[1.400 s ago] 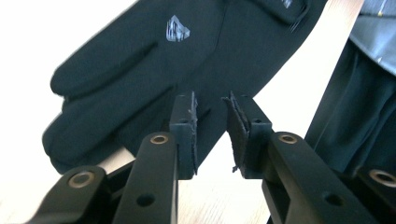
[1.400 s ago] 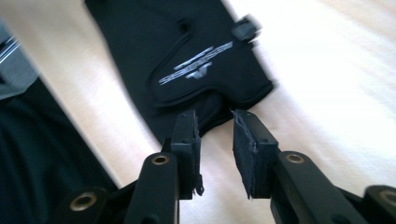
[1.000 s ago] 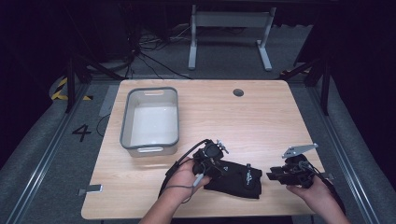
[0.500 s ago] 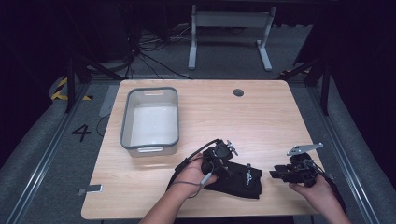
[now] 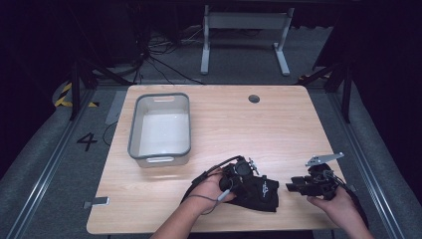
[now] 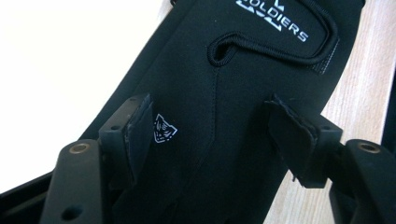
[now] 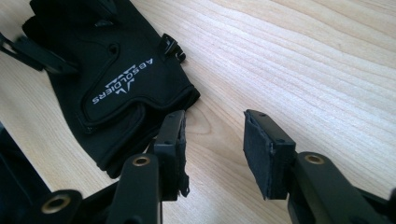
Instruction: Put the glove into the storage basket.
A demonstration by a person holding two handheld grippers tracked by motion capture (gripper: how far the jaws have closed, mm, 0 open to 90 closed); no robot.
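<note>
A black glove (image 5: 259,193) lay flat on the table (image 5: 298,124) near its front edge, between the person's two hands and well clear of the grey bin (image 5: 160,128). The left claw (image 5: 242,175) hung just over the glove, its jaws having just been opening, released, with the fabric under and between the pads (image 6: 140,135) but not pinched. The right claw (image 5: 294,187) stood just beside the glove's cuff end, released as well, its jaws also having just been opening over bare wood.

In the high view the glove's long axis ran roughly along the front edge, slightly askew, the strapped, lettered cuff (image 7: 122,88) toward the right claw and the rest under the left.

To pick the glove up cleanly, the left claw would probably do best to press down and gather a fold before closing, since flat cloth offers little to bite.
</note>
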